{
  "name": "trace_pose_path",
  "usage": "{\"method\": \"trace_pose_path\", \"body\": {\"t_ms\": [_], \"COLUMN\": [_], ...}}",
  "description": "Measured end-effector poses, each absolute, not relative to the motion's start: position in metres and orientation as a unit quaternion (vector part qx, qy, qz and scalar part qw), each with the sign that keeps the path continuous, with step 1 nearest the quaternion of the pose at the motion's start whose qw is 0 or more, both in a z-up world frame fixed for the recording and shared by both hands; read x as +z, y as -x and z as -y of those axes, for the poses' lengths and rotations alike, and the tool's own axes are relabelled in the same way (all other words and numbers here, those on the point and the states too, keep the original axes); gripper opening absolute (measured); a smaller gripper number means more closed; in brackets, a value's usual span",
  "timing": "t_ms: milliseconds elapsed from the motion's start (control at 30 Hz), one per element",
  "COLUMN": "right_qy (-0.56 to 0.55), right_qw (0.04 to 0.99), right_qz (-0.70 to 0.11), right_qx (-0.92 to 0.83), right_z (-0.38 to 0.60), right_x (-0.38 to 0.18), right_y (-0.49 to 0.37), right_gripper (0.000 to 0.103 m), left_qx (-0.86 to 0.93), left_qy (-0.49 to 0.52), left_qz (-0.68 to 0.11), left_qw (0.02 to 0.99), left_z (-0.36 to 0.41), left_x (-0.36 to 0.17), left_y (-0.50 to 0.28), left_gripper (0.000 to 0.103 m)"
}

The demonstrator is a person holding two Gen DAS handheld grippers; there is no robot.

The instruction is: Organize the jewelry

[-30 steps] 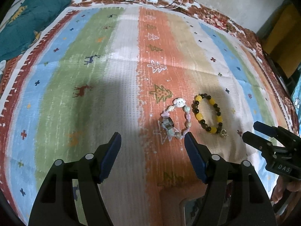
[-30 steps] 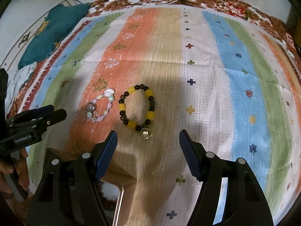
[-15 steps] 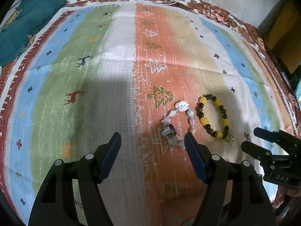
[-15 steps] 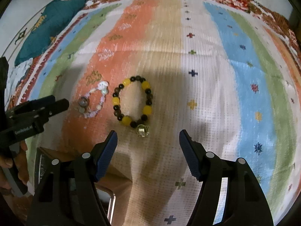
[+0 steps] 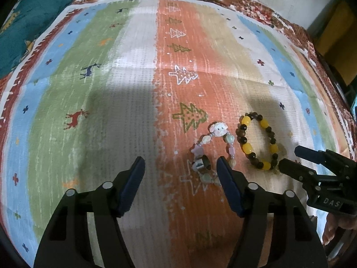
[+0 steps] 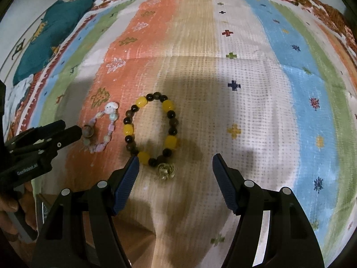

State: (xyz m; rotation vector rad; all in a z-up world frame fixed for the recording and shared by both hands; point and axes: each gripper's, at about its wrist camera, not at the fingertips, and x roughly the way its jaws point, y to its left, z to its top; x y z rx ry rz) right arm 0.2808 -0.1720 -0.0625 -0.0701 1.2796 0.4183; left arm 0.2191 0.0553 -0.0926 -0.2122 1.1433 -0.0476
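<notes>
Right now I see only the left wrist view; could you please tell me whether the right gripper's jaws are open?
Observer: Yes. In the right wrist view the right gripper stands open, gripping nothing.
Operator: What lies ahead of it?
Observer: The yellow-and-black bracelet. Its clear charm lies between the jaw tips, on the striped cloth.
Operator: And how does my left gripper look from there?
Observer: The left gripper has its tip right beside the metal ring on the pastel bracelet. I cannot tell whether they touch. Its jaws are closing.
</notes>
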Motion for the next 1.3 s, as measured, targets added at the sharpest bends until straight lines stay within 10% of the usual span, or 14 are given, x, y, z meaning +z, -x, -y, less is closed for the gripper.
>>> {"method": "trace_pose_path", "body": {"t_ms": [533, 900, 1300], "right_qy": [0.035, 0.040, 0.058], "right_qw": [0.783, 0.775, 0.781], "right_qz": [-0.591, -0.596, -0.585], "right_qx": [0.191, 0.205, 0.210], "right_z": [0.162, 0.161, 0.157], "right_x": [-0.077, -0.079, -0.073], "right_y": [-0.297, -0.295, -0.291], "right_gripper": [0.067, 0.016, 0.012], "left_qx": [-0.055, -0.067, -0.066], "left_qy": [0.096, 0.075, 0.077], "left_qz": [-0.549, -0.548, -0.541], "left_qw": [0.829, 0.831, 0.835], "left_z": [-0.047, -0.037, -0.040], "left_x": [-0.099, -0.098, -0.092], "left_y": [-0.226, -0.224, -0.222], "left_gripper": [0.027, 0.010, 0.009]}}
